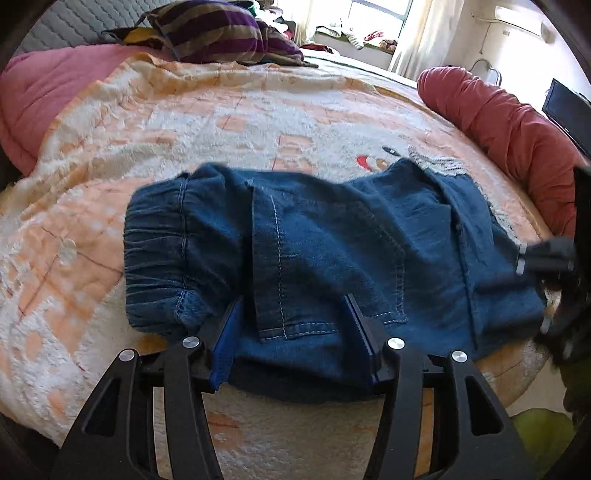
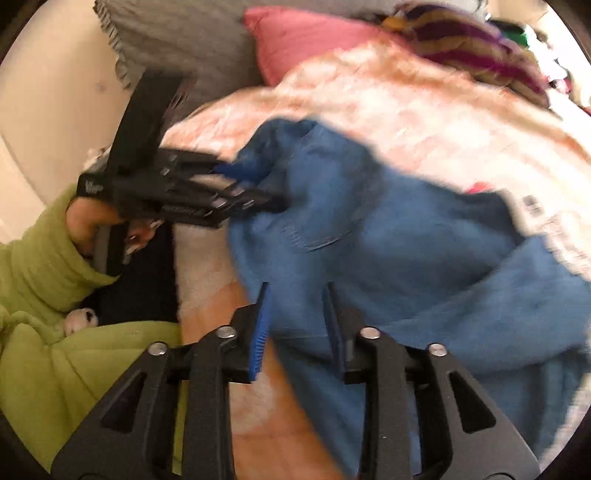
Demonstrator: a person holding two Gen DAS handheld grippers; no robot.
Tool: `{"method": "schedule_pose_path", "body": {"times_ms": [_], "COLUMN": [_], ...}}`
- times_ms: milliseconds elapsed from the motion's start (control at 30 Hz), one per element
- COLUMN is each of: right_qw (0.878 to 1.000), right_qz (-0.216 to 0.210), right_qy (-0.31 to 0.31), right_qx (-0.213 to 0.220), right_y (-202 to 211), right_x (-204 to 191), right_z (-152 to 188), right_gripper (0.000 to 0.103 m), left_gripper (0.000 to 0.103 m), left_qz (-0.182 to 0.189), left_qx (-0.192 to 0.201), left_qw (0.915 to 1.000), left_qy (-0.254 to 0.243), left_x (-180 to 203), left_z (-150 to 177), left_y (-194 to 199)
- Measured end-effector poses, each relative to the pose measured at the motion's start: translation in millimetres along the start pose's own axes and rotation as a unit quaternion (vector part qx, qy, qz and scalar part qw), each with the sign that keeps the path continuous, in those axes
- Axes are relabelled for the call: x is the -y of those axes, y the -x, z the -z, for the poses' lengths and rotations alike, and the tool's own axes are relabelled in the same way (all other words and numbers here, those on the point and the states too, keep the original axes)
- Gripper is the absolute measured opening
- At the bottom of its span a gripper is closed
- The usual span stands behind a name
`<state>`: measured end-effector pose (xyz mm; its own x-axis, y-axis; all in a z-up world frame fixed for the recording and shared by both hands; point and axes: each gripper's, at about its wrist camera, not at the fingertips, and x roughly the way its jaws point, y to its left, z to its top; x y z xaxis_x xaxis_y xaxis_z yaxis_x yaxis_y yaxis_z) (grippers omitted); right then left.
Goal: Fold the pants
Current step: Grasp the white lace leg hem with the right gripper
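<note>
The blue denim pants (image 1: 325, 251) lie folded on the bed, on a fluffy orange and white blanket (image 1: 155, 122), and in my left wrist view they fill the centre. The elastic waistband (image 1: 155, 243) is at 9 o'clock of the bundle, and a hemmed flap of denim lies across the middle.

My left gripper (image 1: 291, 325) sits at 6 o'clock of the pants. Its jaws stand about half open, one on each side of the near edge of the denim. The cloth passes between them, but the pads do not press on it; there is clear room on both sides of the hemmed flap.

My right gripper (image 2: 295, 314) is at the other end of the bundle. In the right wrist view, which is blurred, its jaws are a little apart, narrower than the left ones. The denim lies between and under them; the blue pad at the left is just off the edge of the cloth, over the blanket. I do not see them pinching anything.

In the same view, at 9 o'clock, a hand (image 2: 85, 221) in a green sleeve (image 2: 33, 273) holds the left gripper at the pants. A pink pillow (image 1: 40, 96) lies at 10 o'clock, a striped purple bundle (image 1: 229, 33) at 12 o'clock.
</note>
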<state>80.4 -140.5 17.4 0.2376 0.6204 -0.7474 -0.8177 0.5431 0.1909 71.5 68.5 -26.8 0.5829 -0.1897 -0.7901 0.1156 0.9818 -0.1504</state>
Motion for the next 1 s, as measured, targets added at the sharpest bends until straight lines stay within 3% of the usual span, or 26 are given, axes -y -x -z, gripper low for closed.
{"method": "schedule_pose_path", "body": {"times_ms": [67,133,200,300,333,500,600,700,733,800,900,1000], "right_qw": [0.999,0.996,0.992,0.987,0.986,0.98,0.978,0.978,0.977,0.978,0.98,0.982], "right_qz": [0.032,0.067,0.096,0.123,0.125,0.137,0.14,0.13,0.131,0.121,0.111,0.11], "right_qy": [-0.025,-0.045,-0.066,-0.097,-0.108,-0.144,-0.148,-0.145,-0.147,-0.14,-0.147,-0.153], "right_qx": [0.022,0.035,0.045,0.038,0.034,-0.026,-0.054,-0.08,-0.088,-0.1,-0.074,-0.031], "right_y": [15.9,26.4,32.6,26.9,24.3,-24.6,-44.8,-63.9,-68.0,-74.8,-59.3,-27.2], "right_x": [25.7,49.1,77.4,125.1,141.0,205.7,222.5,233.3,235.4,236.3,235.8,232.2], "right_z": [-5.7,-10.9,-17.6,-30.5,-34.5,-59.2,-62.3,-63.1,-62.0,-57.8,-52.8,-47.0], "right_gripper": [0.035,0.04,0.045,0.051,0.051,0.052,0.052,0.052,0.051,0.027,0.013,0.009], "left_gripper": [0.053,0.065,0.065,0.078,0.078,0.078,0.078,0.069,0.067,0.066,0.045,0.045], "left_qz": [0.0,-0.002,-0.009,-0.002,0.009,0.111,0.137,0.16,0.167,0.171,0.17,0.188], "left_qx": [0.011,0.029,0.049,0.069,0.072,0.039,0.009,-0.025,-0.034,-0.05,-0.056,-0.052], "left_qw": [0.9999,0.9996,0.9984,0.9964,0.9959,0.991,0.9879,0.9847,0.9835,0.9824,0.9824,0.9796], "left_qy": [0.004,-0.004,-0.025,-0.048,-0.054,-0.064,-0.072,-0.063,-0.059,-0.055,-0.053,-0.049], "left_x": [1.2,9.8,24.8,50.4,58.3,95.5,111.8,119.5,121.3,123.4,122.6,123.8], "left_z": [-2.4,-3.2,-7.7,-14.6,-15.9,-18.2,-15.9,-14.6,-14.4,-12.9,-11.5,-11.3], "left_y": [9.4,21.4,34.7,47.0,48.4,27.3,2.4,-23.0,-30.4,-46.0,-55.5,-52.3]}}
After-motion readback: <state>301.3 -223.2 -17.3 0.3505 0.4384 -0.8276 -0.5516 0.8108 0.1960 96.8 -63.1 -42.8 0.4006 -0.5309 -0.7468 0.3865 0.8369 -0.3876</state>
